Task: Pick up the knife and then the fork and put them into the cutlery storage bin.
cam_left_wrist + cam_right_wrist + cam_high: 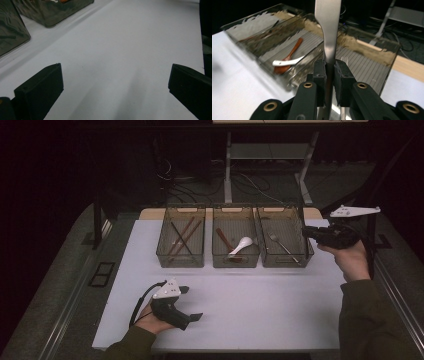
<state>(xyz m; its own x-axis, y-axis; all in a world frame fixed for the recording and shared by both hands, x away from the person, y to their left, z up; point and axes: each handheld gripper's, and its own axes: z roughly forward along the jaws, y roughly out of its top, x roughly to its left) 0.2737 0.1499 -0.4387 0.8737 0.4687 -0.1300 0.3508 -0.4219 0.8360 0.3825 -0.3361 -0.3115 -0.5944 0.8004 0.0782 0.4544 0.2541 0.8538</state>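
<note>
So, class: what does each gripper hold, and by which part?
The right gripper clamps a metal utensil by its flat handle; the left gripper holds nothing.

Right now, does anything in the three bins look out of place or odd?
Nothing stands out. The left bin holds chopsticks, the middle bin spoons, the right bin a fork. All bins stand upright in a row.
</note>
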